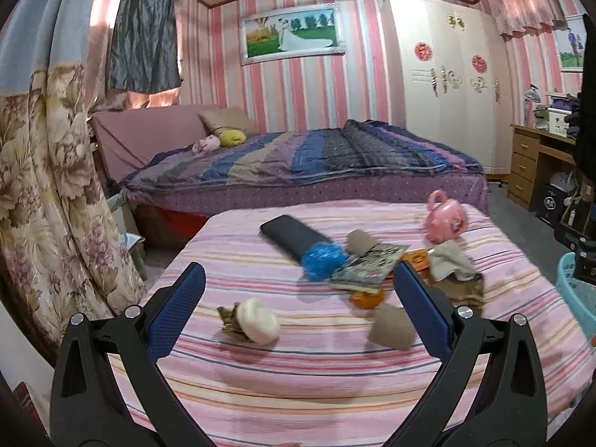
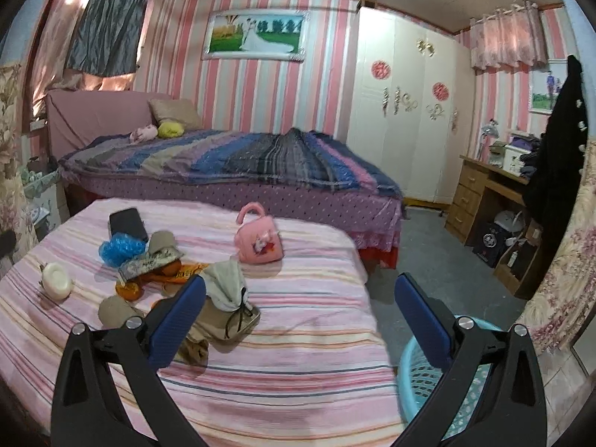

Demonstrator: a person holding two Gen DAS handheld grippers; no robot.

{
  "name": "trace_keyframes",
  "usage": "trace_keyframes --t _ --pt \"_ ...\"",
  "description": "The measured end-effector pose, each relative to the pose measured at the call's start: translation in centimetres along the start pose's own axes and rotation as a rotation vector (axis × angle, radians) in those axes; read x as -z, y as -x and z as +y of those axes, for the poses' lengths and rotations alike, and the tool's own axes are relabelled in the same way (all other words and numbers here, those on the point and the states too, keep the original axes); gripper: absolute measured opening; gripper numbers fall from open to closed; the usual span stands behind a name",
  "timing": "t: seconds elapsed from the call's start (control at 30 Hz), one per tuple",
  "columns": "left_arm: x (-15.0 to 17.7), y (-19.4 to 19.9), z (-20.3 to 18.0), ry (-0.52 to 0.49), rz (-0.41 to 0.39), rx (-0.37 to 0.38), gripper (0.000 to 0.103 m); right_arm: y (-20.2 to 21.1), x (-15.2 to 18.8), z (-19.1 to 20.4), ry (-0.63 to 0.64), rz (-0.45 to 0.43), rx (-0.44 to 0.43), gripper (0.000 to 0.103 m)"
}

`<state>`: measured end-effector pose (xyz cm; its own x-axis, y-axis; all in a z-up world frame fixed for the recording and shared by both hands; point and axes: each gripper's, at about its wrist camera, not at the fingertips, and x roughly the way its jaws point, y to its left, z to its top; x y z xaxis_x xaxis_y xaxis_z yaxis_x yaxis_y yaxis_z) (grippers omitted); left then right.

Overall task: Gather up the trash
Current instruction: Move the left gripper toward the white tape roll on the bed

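Left gripper [image 1: 298, 305] spread wide above the striped blanket [image 1: 316, 383], nothing between the fingers. Right gripper [image 2: 298, 309] likewise wide and empty, hanging over the blanket's edge.

Trash scattered across the blanket:
- White round lump [image 1: 257, 321] on a brown scrap, near the left gripper's left finger.
- Crumpled brown paper [image 1: 393, 327] just beside the left gripper's right finger, apart from the white lump.
- Orange peel [image 1: 367, 300] just behind that brown paper, tucked under the edge of a magazine [image 1: 367, 264].
- Blue plastic wad [image 1: 323, 259] touching the magazine's left side and the end of a black case [image 1: 288, 236].
- Second brown paper ball [image 1: 359, 242] behind the magazine.
- Orange wrapper [image 1: 417, 259] right of the magazine; printing on it too blurred to read.
- Grey cloth pouch [image 2: 227, 285] with a black drawstring, lying over brown fabric, partly hidden by the right gripper's left finger.

Pink toy handbag [image 2: 259, 240] upright on the blanket, apart from the heap, cartoon figure on its front, no legible writing.

Teal basket [image 2: 462, 387] on the floor beside the blanket, partly blocked by the right gripper's right finger.

Beyond the blanket: large bed [image 1: 305, 164] with a striped cover, white wardrobe [image 1: 443, 78] with red round stickers, wooden desk [image 2: 480, 193], framed wedding photo [image 1: 290, 33] on the striped wall.
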<state>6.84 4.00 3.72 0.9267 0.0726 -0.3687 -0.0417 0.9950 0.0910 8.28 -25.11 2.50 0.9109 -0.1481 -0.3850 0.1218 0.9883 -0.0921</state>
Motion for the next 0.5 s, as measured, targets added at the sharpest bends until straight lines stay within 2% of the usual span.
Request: trace_keyframes --t 0.1,0.13,0.23,0.5 --pt "1.1 -1.6 1.5 0.033 0.047 -0.004 0.098 -1.3 1.5 0.1 -0.018 0.021 -0.031 0.099" --pt "1.5 -2.1 2.0 0.034 0.065 -0.006 0.098 -2.3 2.1 0.2 -0.036 0.053 -0.050 0.099" --pt "2.4 -3.1 2.9 0.006 0.075 -0.052 0.098 -4.0 3.0 0.7 -0.050 0.112 -0.079 0.099" --pt "4.5 -6.6 5.5 0.032 0.165 -0.061 0.098 -5.7 4.1 2.7 -0.015 0.167 -0.068 0.099"
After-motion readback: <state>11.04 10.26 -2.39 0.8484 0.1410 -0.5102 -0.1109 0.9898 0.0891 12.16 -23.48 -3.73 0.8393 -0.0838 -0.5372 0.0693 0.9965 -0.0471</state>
